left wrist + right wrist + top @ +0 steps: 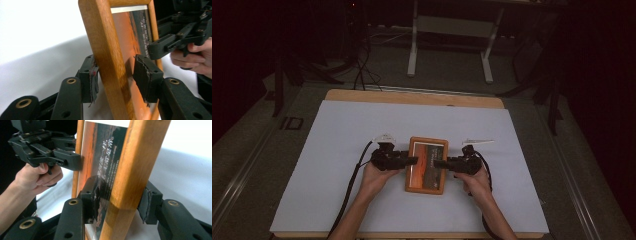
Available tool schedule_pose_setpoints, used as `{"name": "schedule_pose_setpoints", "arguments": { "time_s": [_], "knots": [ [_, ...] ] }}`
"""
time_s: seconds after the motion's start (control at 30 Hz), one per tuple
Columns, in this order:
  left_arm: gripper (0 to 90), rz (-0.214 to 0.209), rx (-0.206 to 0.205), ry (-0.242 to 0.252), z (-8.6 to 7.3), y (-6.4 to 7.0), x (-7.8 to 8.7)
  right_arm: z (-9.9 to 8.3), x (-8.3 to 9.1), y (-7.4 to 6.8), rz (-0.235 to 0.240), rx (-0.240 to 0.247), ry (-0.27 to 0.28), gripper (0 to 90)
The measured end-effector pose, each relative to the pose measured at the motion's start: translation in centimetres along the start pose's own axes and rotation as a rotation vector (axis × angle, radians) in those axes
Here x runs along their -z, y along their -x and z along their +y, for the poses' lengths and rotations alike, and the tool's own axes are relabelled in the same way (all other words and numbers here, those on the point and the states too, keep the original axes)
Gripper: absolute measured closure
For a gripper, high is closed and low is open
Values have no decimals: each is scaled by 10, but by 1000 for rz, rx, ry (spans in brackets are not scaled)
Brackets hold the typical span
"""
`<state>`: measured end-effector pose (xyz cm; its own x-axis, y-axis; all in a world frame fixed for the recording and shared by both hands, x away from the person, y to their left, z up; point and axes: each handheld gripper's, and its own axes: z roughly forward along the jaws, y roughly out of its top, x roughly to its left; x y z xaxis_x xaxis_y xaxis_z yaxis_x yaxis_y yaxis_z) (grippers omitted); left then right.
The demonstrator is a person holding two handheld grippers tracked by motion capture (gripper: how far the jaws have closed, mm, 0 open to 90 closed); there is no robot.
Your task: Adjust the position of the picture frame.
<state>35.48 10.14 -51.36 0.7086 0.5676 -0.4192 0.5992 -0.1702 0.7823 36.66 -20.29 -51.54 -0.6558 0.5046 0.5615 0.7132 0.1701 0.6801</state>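
1. The table (337, 95) is wood, and a white mat (337, 165) covers nearly all of its top, leaving a strip of bare wood along the far edge. I have wide bare mat to the left, to the right and beyond my work; the mat's near edge lies just under my forearms.

2. The picture frame (427, 165) sits near the middle of the mat, a little toward my side. It is orange-brown wood around an orange and dark print with pale lettering (too small for me to read).

3. My left gripper (409, 161) comes in from the frame's left side. In the left gripper view its jaws straddle the left rail of the frame (110, 62), one pad (93, 77) against the outer wood, the other on the glass face. They look closed on it, though a thin gap at the inner pad may be shadow.

4. My right gripper (439, 163) mirrors it on the right rail. In the right gripper view (117, 202) the jaws are pinching that rail (135, 170), one pad on the print side, the other on the outer edge.

5. From above the frame looks flat; whether it is raised off the mat I cannot tell. Each gripper view cuts off the frame's top and bottom, and the room beyond the table is dark, with only the pale legs of a stand (413, 50) clear.
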Motion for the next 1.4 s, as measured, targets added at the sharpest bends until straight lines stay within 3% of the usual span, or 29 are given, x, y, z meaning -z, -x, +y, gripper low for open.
{"name": "schedule_pose_setpoints", "arguments": {
  "time_s": [0.2,0.4,0.6,0.7,0.73,1.1,1.4],
  "knots": [
    [555,-7,55,2,-3,-8,-4,1,-6,9,8,-54,-20,535],
    [552,10,91,-2,-6,-11,-4,6,-13,16,29,-75,-42,524],
    [546,26,136,-19,-9,-17,-7,7,-20,19,-12,-97,-71,475],
    [516,44,163,-52,-12,-21,-12,7,-23,16,-85,-66,-88,439],
    [509,30,166,-34,-14,-23,-12,7,-23,14,-120,-50,-99,435],
    [512,3,159,-25,-15,-27,-12,1,-15,7,-152,-4,-117,474],
    [491,54,123,-10,-12,-26,1,3,0,1,-194,75,-82,516]
  ]
}}
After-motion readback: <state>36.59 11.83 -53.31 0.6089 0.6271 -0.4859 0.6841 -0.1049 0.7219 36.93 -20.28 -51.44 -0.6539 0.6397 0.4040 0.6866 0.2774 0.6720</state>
